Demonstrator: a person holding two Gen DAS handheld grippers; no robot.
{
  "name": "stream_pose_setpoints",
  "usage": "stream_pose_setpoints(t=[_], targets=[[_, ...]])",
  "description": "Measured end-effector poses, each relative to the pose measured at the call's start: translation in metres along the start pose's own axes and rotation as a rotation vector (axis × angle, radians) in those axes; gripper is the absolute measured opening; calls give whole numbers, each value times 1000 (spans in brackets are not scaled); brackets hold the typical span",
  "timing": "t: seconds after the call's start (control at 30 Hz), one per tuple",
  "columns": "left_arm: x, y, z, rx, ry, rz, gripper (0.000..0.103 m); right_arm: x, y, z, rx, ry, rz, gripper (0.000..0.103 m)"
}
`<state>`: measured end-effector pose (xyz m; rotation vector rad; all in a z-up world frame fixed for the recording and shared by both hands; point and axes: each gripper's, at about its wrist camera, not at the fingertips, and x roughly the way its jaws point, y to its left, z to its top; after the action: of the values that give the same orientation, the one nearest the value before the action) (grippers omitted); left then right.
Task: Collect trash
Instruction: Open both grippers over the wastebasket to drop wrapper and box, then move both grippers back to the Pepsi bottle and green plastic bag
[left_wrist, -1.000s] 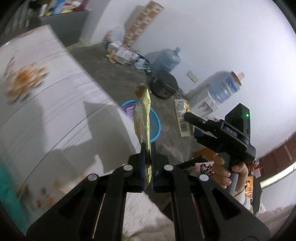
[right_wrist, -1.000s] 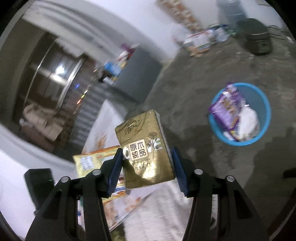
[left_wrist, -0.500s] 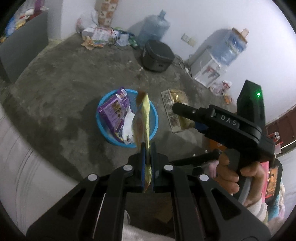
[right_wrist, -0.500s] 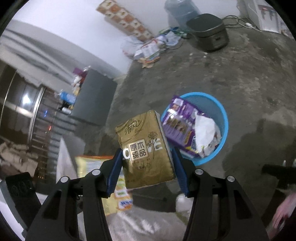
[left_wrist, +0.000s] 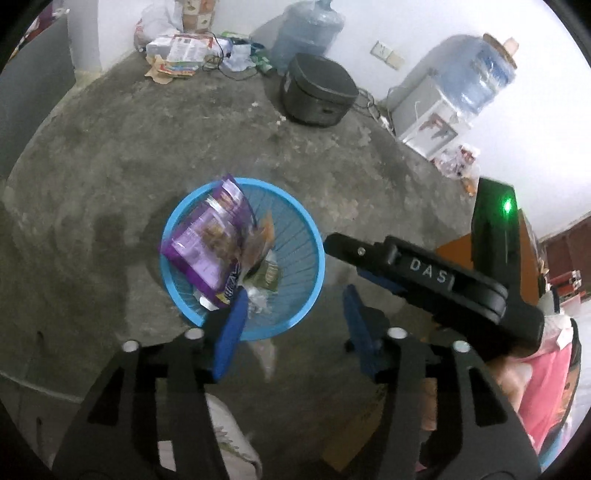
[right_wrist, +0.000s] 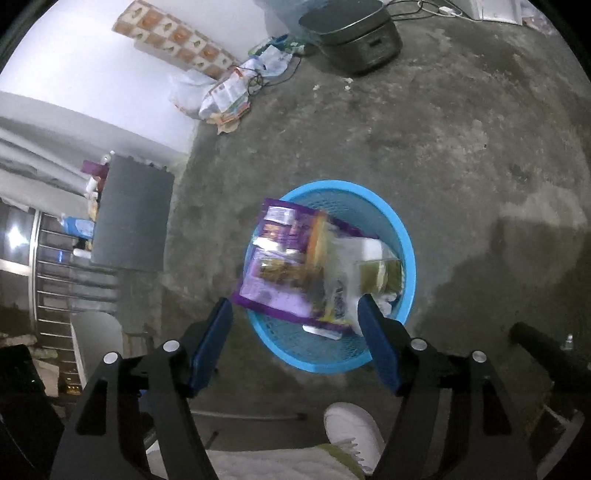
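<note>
A blue basket (left_wrist: 314, 258) (right_wrist: 406, 258) stands on the concrete floor below both grippers. It holds a purple bag (left_wrist: 210, 247) (right_wrist: 280, 266). A yellow snack wrapper (left_wrist: 260, 240) (right_wrist: 321, 266), blurred, is dropping in beside it. A gold tissue pack (left_wrist: 269, 273) (right_wrist: 380, 273) lies deeper in the basket. My left gripper (left_wrist: 295, 332) hangs over the basket's near rim, its jaws opening with nothing between them. My right gripper (right_wrist: 295, 332) (left_wrist: 351, 258) is also above the basket, jaws opening and empty.
A black rice cooker (left_wrist: 317, 92), water bottles (left_wrist: 310, 29), a dispenser (left_wrist: 428, 125) and a paper pile (left_wrist: 181, 48) line the far wall. A grey cabinet (right_wrist: 133, 214) stands at the left. A person's white shoe (right_wrist: 351, 428) is near the basket.
Both grippers came down over the basket and opened. The left let go of the yellow wrapper, the right of the gold tissue pack; both items are now in the basket.
</note>
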<state>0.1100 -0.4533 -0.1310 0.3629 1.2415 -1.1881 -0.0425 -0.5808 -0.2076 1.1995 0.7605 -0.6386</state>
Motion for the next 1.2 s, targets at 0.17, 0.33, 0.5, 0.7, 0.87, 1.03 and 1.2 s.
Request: stream_pose_setpoints(t=[0.17, 0.33, 0.5, 0.7, 0.87, 1.03, 1.2], targets=[[-22, -3, -8, 9, -56, 20, 69, -13, 7, -8, -34, -33, -27, 71], [-73, 6, -26, -20, -139, -5, 83, -42, 45, -22, -162, -119, -86, 78], [-129, 29, -57, -121, -158, 8, 85, -77, 94, -46, -345, -221, -162, 88], [-196, 64, -105, -245, -246, 78, 91, -117, 151, -90, -547, -314, -224, 97], [-245, 84, -145, -288, -300, 126, 92, -140, 194, -137, -729, -394, -254, 97], [-303, 94, -201, -313, -451, 156, 94, -153, 229, -184, -884, -463, -305, 97], [-347, 101, -268, -319, -538, 205, 94, -165, 246, -231, -985, -499, -178, 97]])
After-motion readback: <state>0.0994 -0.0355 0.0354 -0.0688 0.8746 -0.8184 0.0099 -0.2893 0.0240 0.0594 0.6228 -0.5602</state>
